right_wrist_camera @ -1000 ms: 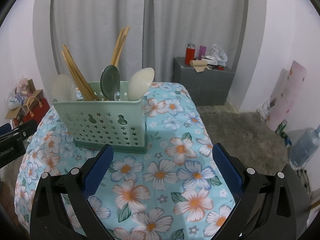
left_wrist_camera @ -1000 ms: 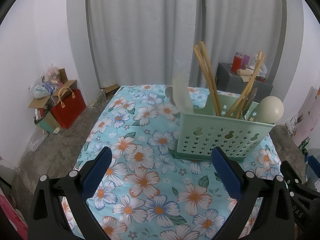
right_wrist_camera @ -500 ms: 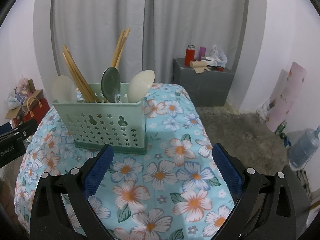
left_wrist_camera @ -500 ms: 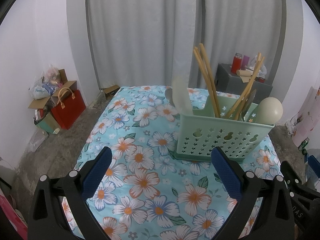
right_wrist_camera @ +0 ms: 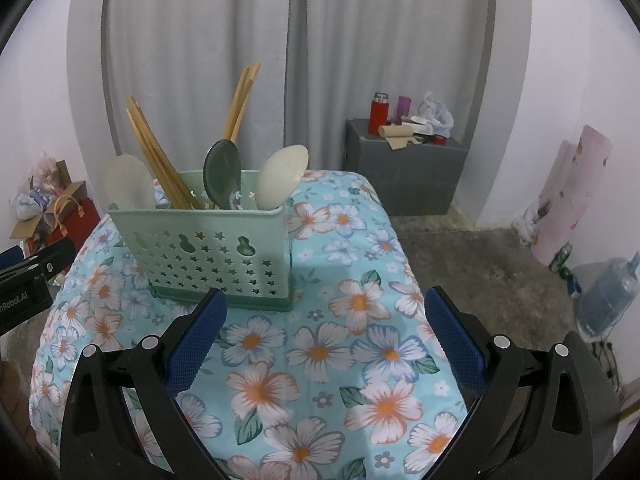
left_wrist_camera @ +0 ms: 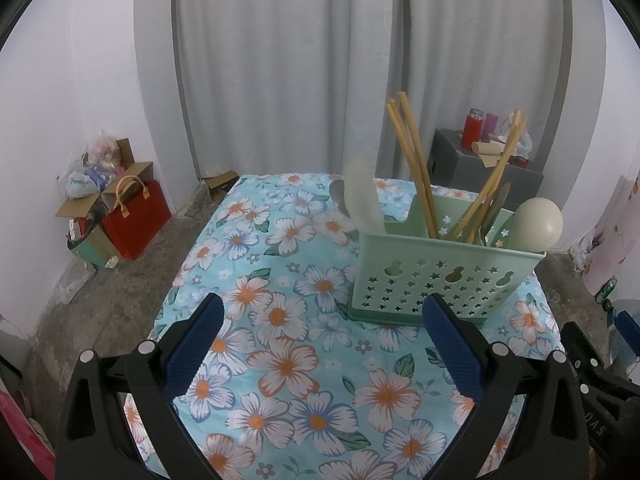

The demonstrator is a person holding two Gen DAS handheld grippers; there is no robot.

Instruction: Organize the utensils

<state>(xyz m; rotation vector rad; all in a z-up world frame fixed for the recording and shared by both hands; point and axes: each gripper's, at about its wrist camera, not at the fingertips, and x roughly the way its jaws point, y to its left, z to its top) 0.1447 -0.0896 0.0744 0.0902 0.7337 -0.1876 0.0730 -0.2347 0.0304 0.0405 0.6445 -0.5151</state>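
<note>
A pale green perforated utensil caddy (left_wrist_camera: 440, 276) stands on the floral tablecloth (left_wrist_camera: 288, 320); it also shows in the right wrist view (right_wrist_camera: 208, 248). It holds wooden chopsticks (left_wrist_camera: 416, 168), cream spoons (right_wrist_camera: 282, 176) and a dark green spoon (right_wrist_camera: 222, 170). My left gripper (left_wrist_camera: 324, 320) is open and empty, in front of and left of the caddy. My right gripper (right_wrist_camera: 326, 320) is open and empty, in front of and right of the caddy. The left gripper's body (right_wrist_camera: 28, 280) shows at the right view's left edge.
A grey cabinet (right_wrist_camera: 404, 172) with a red flask (right_wrist_camera: 378, 112) stands behind the table by grey curtains. Boxes and a red bag (left_wrist_camera: 132, 220) lie on the floor at left. A water jug (right_wrist_camera: 608, 292) is on the floor at right.
Both grippers have drawn back a little from the caddy and stay open. The cream spoon at the caddy's left end has shifted slightly.
</note>
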